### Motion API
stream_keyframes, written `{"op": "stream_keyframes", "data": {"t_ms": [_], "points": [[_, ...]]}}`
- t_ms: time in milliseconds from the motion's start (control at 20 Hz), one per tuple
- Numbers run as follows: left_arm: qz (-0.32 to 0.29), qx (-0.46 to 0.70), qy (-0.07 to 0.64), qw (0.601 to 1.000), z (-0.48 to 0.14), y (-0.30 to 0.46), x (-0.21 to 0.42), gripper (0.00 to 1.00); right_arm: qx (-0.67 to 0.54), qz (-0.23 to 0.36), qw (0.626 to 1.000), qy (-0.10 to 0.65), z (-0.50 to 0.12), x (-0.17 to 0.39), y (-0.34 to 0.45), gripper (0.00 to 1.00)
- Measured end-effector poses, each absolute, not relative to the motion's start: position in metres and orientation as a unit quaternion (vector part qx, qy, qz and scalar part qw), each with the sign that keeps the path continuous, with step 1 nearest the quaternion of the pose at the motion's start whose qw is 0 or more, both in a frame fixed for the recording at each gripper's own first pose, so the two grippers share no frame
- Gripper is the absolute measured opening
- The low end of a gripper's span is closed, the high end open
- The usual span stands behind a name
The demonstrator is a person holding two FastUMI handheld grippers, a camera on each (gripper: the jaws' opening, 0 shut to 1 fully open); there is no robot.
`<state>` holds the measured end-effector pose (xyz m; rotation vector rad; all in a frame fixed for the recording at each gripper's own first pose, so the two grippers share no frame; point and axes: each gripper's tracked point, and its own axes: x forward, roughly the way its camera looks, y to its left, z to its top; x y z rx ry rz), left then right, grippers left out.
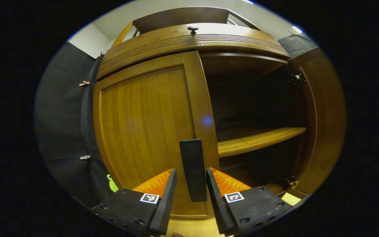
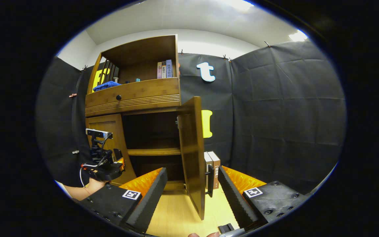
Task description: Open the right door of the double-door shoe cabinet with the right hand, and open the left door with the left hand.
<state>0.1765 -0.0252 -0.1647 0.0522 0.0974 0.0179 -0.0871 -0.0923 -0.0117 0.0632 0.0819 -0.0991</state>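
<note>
The left claw [image 1: 191,184] gapes around the closed brown wooden left door's [image 1: 143,131] flat black handle [image 1: 193,169]; unclenched, it may slip. The right claw [image 2: 192,194] is released.

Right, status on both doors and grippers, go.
Right door swung open, right gripper open astride its edge. Left door shut, left gripper open around its handle. Nothing in the way.
</note>
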Motion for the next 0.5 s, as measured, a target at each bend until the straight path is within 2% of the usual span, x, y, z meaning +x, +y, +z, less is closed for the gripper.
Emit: {"op": "stream_keyframes", "data": {"t_ms": [100, 200, 300, 500], "points": [[0.004, 0.019, 0.058, 0.998, -0.170, -0.028, 0.185, 0.48, 0.032, -0.050, 0.997, 0.044, -0.013, -0.087, -0.082, 0.98], [-0.004, 0.016, 0.070, 0.997, -0.173, -0.032, 0.186, 0.45, 0.031, -0.052, 0.997, 0.045, -0.014, -0.085, -0.075, 0.98], [-0.007, 0.010, 0.077, 0.997, -0.176, -0.029, 0.186, 0.36, 0.028, -0.056, 0.997, 0.045, -0.014, -0.087, -0.070, 0.98], [-0.022, 0.014, 0.083, 0.996, -0.174, -0.026, 0.169, 0.31, 0.024, -0.064, 0.997, 0.046, -0.016, -0.090, -0.062, 0.98]]}}
